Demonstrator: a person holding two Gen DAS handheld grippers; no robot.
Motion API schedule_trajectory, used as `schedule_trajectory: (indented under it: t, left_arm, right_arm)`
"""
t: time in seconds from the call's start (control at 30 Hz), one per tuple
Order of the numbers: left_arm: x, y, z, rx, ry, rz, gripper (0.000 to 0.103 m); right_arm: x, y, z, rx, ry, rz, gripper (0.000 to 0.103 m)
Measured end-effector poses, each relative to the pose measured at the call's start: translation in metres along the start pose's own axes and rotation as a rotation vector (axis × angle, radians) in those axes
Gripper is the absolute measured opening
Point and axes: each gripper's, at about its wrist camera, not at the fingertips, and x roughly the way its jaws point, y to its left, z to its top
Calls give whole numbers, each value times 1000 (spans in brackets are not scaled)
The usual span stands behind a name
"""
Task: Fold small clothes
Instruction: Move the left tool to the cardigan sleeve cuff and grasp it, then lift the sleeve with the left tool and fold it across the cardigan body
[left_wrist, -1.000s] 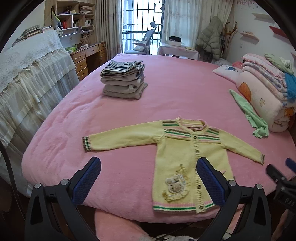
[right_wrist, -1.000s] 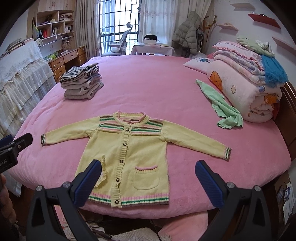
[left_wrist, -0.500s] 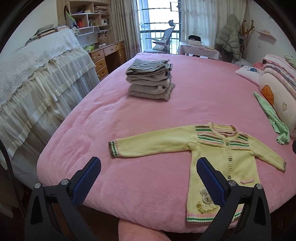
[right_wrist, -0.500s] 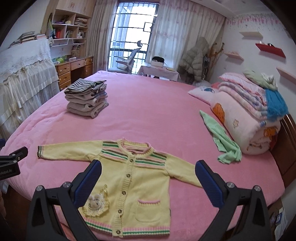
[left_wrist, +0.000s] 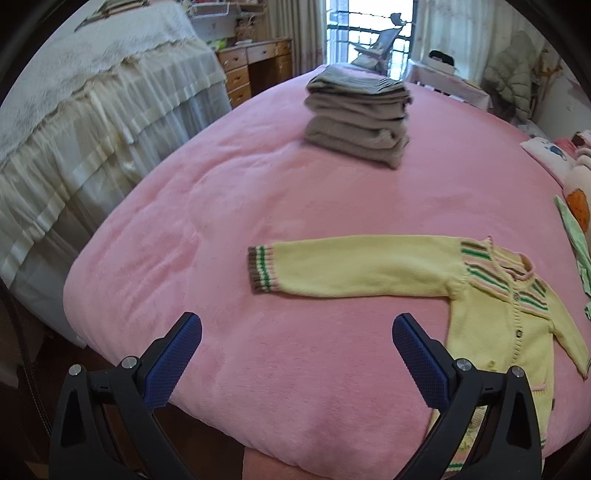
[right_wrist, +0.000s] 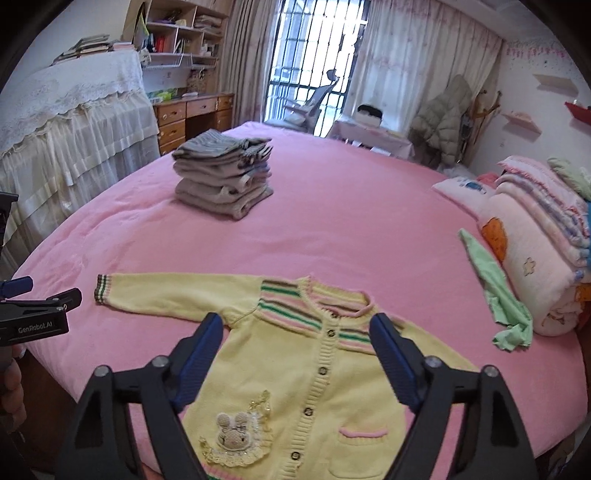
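On the pink bed (right_wrist: 351, 229), near its front edge, a small yellow cardigan (right_wrist: 295, 369) is lying flat and face up, buttoned, with both sleeves stretched out sideways. Neither gripper is touching it. The left gripper (left_wrist: 295, 354) is hanging with its jaws spread wide and empty, above bare blanket just short of the striped cuff (left_wrist: 260, 269) of the sleeve on the left side of the view. The right gripper (right_wrist: 295, 347) is likewise spread and holding nothing, and is hovering over the cardigan's chest, below the collar.

Folding of this garment is judged as not yet begun; the step in hand looks like the approach to a first grasp. The next move probably calls for the left gripper to come down on the cuff, pinch it, and carry the sleeve inward across the body, while the right gripper is free to pin the chest or take the other sleeve.

Room is generous on the far side: open blanket is lying between the cardigan and the stack of folded clothes (right_wrist: 225, 177), which is well apart. A green cloth (right_wrist: 498, 295) and rolled bedding (right_wrist: 535, 251) are sitting off to the right, clear of the sleeve. The hem is lying close to the bed's front edge, so any pull toward the person risks dragging knit over the side.
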Motion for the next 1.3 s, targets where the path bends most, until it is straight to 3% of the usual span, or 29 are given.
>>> schedule_trajectory:
  t: [0.2,0.37,0.5,0.73,0.83,0.9,0.93,0.97,1.1,1.3]
  left_arm:
    - [67,39,-7,-132,97,0,103]
    - [123,76,-15,-320,203,-118,99]
    - [156,88,-15,-413,231,-206,91]
    - [187,81,-11,-462,218,-281,84]
    - [194,81,-8,-496,197,-342,71]
    - [201,81,-8,-528,190,-399,41]
    - [204,81,-8,-538,192,-418,30]
    - [210,80,-9,-547,203,-455,7]
    - [214,77,-14,-577,179,-469,6]
    - [184,61,-2,-493,49,-363,6]
  right_arm:
    - [41,17,-10,-29,66,71,75]
    - [72,38,-18,-80,100,132,75]
    - [98,55,-17,-116,88,163,75]
    - [149,90,-10,-180,103,212,74]
    - [163,103,-8,-191,119,219,74]
    - [169,108,-7,-178,134,234,74]
    - [172,109,-8,-175,140,237,74]
    - [173,111,-8,-174,143,239,74]
    - [175,114,-11,-175,148,239,74]
    - [181,110,-10,-157,153,228,71]
